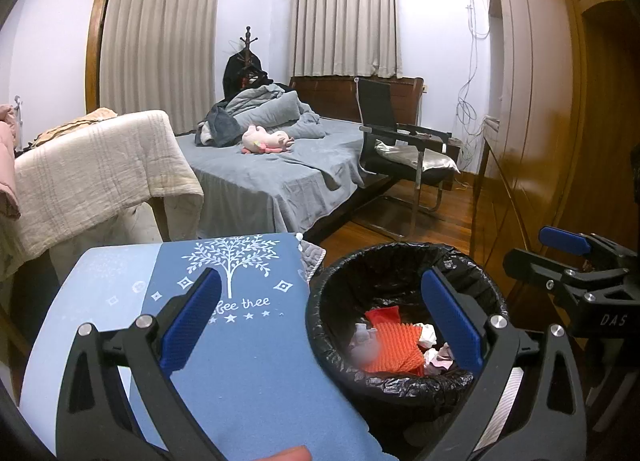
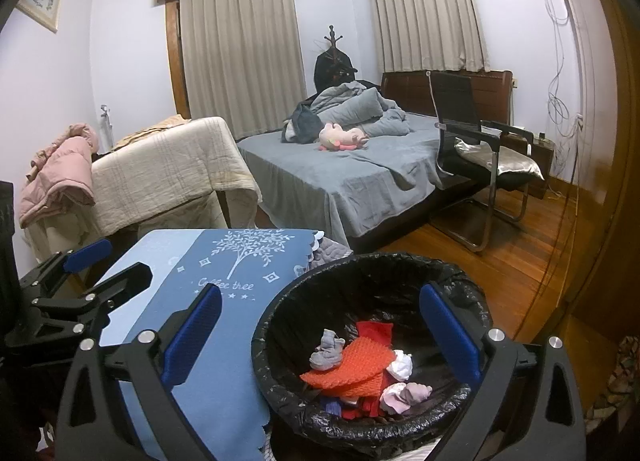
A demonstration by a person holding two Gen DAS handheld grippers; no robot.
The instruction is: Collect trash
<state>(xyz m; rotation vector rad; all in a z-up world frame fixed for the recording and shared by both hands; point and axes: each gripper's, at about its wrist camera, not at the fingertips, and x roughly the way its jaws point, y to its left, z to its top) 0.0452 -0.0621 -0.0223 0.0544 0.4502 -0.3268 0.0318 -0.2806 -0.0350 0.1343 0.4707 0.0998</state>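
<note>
A round bin with a black liner [image 1: 400, 261] [image 2: 360, 265] stands beside a table with a blue cloth [image 1: 248, 361] [image 2: 224, 373]. Inside lie an orange ridged piece [image 1: 392, 349] [image 2: 352, 369], red scraps, a grey crumpled piece [image 2: 328, 351] and white and pink wads [image 2: 402, 395]. My left gripper [image 1: 324, 321] is open and empty, with one finger over the cloth and the other over the bin. My right gripper [image 2: 320, 335] is open and empty, spread the same way above the bin's near side. Each gripper shows at the edge of the other's view [image 1: 568, 257] [image 2: 86, 261].
A bed with grey sheets [image 1: 280, 169] [image 2: 344, 173] holds bedding and a pink plush toy [image 2: 342, 137]. A black chair with a cushion [image 1: 408, 149] [image 2: 480, 145] stands on the wood floor. A cream-covered sofa [image 1: 96, 165] is at left. A wooden wardrobe [image 1: 540, 121] is at right.
</note>
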